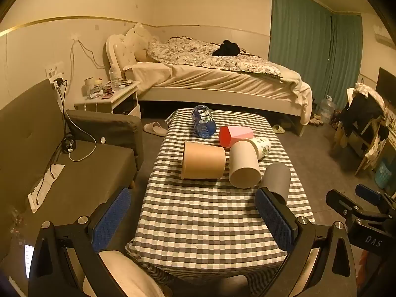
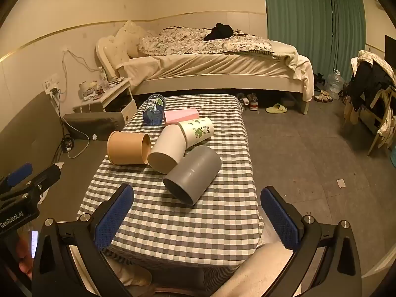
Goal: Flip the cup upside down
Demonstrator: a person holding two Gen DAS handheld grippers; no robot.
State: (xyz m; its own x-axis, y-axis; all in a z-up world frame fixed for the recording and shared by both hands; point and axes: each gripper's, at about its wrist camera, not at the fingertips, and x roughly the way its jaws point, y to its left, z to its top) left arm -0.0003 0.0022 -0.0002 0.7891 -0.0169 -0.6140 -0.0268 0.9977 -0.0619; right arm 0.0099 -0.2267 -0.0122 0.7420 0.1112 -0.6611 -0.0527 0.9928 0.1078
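Note:
Several cups lie on their sides on a checked tablecloth [image 1: 198,212] [image 2: 188,222]. A brown cup [image 1: 203,160] [image 2: 127,148] lies at the left, a cream cup [image 1: 243,164] [image 2: 168,149] beside it, a printed white cup [image 1: 261,146] [image 2: 198,131] behind, and a grey cup [image 1: 278,179] [image 2: 194,173] nearest, its mouth toward the camera in the right wrist view. My left gripper [image 1: 195,212] is open above the near part of the table, holding nothing. My right gripper [image 2: 198,210] is open, short of the grey cup.
A blue water bottle [image 1: 203,121] [image 2: 154,110] and a pink and red box [image 1: 235,135] [image 2: 182,115] lie at the table's far end. A grey sofa [image 1: 61,148] stands left, a bed [image 2: 210,66] behind, a cluttered chair [image 2: 371,94] right. The person's knees show below the table.

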